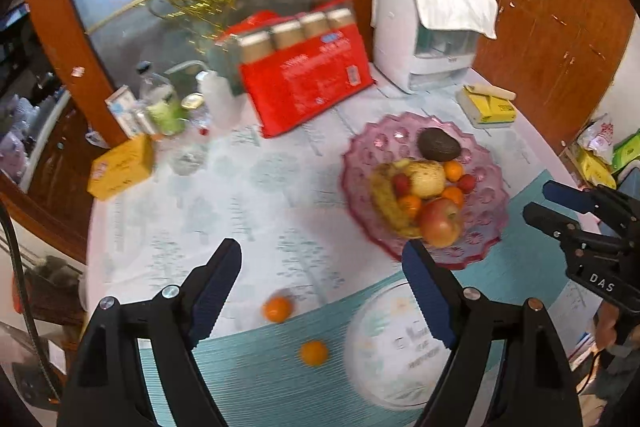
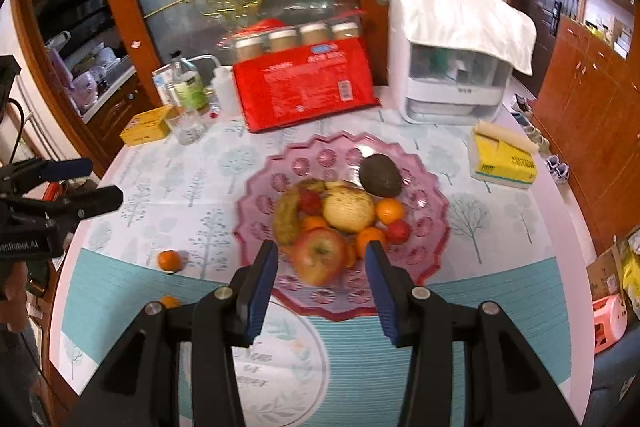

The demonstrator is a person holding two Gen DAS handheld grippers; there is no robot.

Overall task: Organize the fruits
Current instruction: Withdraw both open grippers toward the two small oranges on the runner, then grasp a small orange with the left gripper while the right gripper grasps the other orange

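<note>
A pink glass fruit plate (image 2: 424, 223) sits mid-tabletop, holding an apple (image 2: 319, 255) at its near side, a pale round fruit (image 2: 349, 207), a banana (image 2: 286, 217), an avocado (image 2: 380, 175) at its far side, and several small oranges and red fruits. Two loose oranges lie outside the plate toward the near left edge of the tabletop: one (image 1: 277, 308) on the tree-print cloth (image 2: 168, 187), one (image 1: 314, 352) on the teal placemat (image 2: 480, 327). The right tool (image 2: 322, 259) hovers over the plate's near rim, jaws released and empty, the apple between them in view. The left tool (image 1: 322, 259) is likewise spread and empty, above the loose oranges. A red package (image 2: 308, 89), white appliance (image 2: 448, 67), and yellow tissue box (image 2: 504, 159) line the far edge.
</note>
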